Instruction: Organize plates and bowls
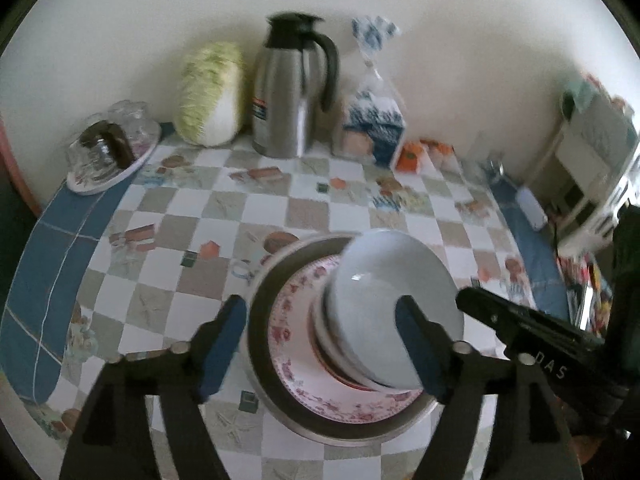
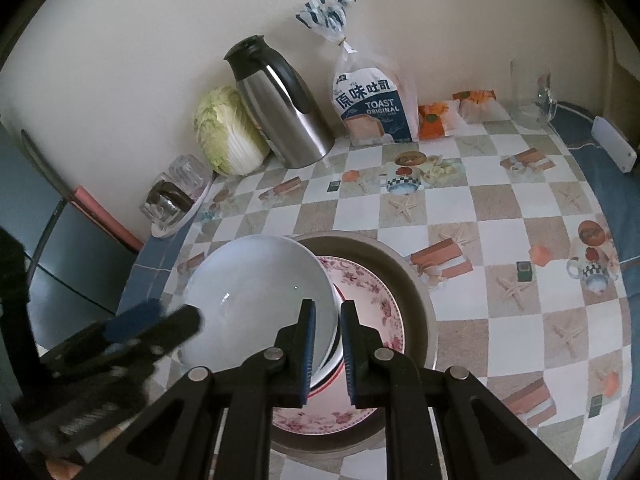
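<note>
- Glossy white ceramic bowl point(image 2: 256, 300): tilted, its rim pinched by the right gripper point(image 2: 326, 344), the near edge sitting between the two blue-padded fingers. It hangs over the stack rather than resting flat in it, as far as I can judge.
- Stack beneath: a second white bowl point(image 1: 340, 356) nested on a pink floral-patterned plate point(image 1: 296, 344), which lies inside a wide, shallow grey-brown dish point(image 1: 264, 292), all on the chequered tablecloth point(image 1: 180, 248).
- Right gripper: jaws drawn close, clamped on the bowl's rim; the bowl extends away and to the left of it.
- Left gripper point(image 1: 320, 344): jaws spread wide, straddling the stack's left side, gripping nothing. One finger overlaps the bowl in view; contact I cannot tell.
- Key relation: bowl lies left and forward of the right gripper, directly over the nested bowl. My guess: levelling and lowering it seats it.
- Right hand is the one in control; left is merely near.
</note>
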A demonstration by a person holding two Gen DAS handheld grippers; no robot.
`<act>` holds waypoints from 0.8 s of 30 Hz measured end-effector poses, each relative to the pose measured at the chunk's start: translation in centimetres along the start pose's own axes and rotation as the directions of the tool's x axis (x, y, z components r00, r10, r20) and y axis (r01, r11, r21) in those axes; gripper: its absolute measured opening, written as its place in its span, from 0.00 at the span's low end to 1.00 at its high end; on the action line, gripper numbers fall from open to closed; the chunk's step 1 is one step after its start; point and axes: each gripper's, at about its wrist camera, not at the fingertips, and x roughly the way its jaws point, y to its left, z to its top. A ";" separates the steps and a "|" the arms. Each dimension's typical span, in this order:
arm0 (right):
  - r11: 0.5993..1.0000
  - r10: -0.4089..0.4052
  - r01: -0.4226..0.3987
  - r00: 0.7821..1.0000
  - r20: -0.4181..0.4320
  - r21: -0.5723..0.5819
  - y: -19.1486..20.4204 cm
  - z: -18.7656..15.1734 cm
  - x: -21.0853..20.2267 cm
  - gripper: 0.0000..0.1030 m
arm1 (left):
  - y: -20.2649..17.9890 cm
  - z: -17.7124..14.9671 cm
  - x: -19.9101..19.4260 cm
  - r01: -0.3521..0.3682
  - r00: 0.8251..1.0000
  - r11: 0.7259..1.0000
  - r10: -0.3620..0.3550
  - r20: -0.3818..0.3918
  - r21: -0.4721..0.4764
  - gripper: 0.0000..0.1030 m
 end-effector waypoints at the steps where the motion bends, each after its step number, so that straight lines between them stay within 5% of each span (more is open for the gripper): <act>1: 1.000 -0.007 0.007 1.000 0.002 -0.004 0.0 -0.1 0.0 0.28 | 0.5 -0.2 -0.3 -0.015 1.000 1.000 0.015 0.017 -0.013 0.77; 4: 1.000 -0.023 0.023 1.000 0.009 -0.011 0.0 -0.4 -0.1 0.54 | 1.5 -0.8 -0.7 -0.055 0.997 0.998 0.057 0.046 -0.033 0.84; 12: 0.999 -0.040 0.040 0.999 0.014 -0.026 0.1 -1.4 -0.3 0.73 | 3.5 -2.5 -0.9 -0.061 0.994 0.993 0.070 0.088 -0.099 0.89; 17: 0.997 -0.060 0.061 0.997 0.040 -0.036 0.3 -2.0 -0.4 1.00 | 4.1 -3.5 -0.9 -0.084 0.988 0.991 0.096 0.118 -0.104 0.93; 24: 0.995 -0.087 0.091 0.991 0.098 -0.043 0.2 -3.0 -1.4 1.00 | 4.7 -4.7 -1.3 -0.126 0.980 0.989 0.136 0.148 -0.074 0.93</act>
